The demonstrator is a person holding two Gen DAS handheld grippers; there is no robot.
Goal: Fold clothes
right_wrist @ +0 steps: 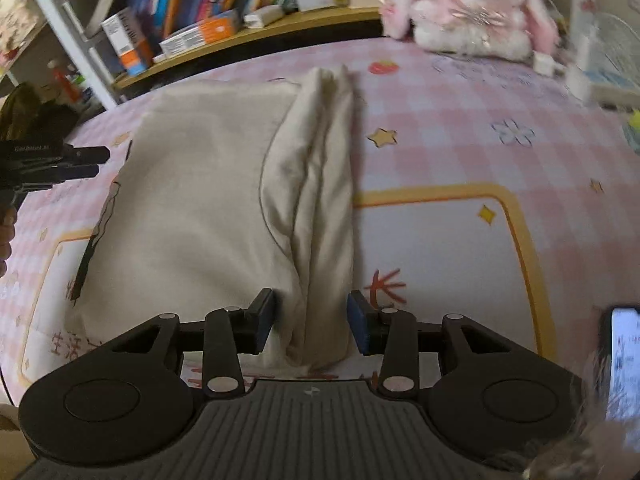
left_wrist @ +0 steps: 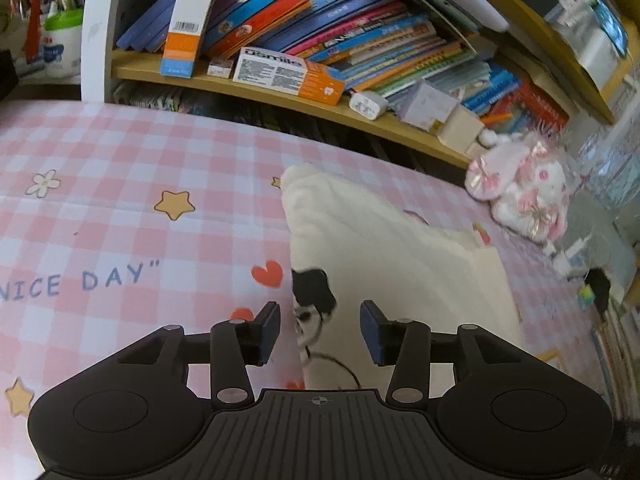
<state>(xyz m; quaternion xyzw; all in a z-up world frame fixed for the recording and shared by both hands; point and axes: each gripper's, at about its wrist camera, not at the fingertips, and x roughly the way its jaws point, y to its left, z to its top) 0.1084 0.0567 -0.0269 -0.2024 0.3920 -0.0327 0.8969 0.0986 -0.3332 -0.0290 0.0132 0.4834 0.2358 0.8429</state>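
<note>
Cream garment (right_wrist: 200, 200) lies part-folded on the pink checked table (right_wrist: 460, 120); both grippers, left (left_wrist: 320, 330) and right (right_wrist: 310, 326), hover over it, jaws open, gripping nothing.

Matt cream cloth garment (right_wrist: 208, 200)

The left gripper (left_wrist: 320, 330) points forward and down, its two fingers (left_wrist: 269, 330) standing parted with a clear gap, the blue pads facing each other and pressing on nothing. The right gripper (right_wrist: 310, 326) is tilted down more steeply, its fingers (right_wrist: 262, 324) likewise parted, the pads pressing on nothing. In the right wrist view the left gripper (right_wrist: 86, 164) shows at the left edge, seen from the side and reaching inward, with the fingertips of the person's hand (right_wrist: 6, 236) curled below its handle.
</note>
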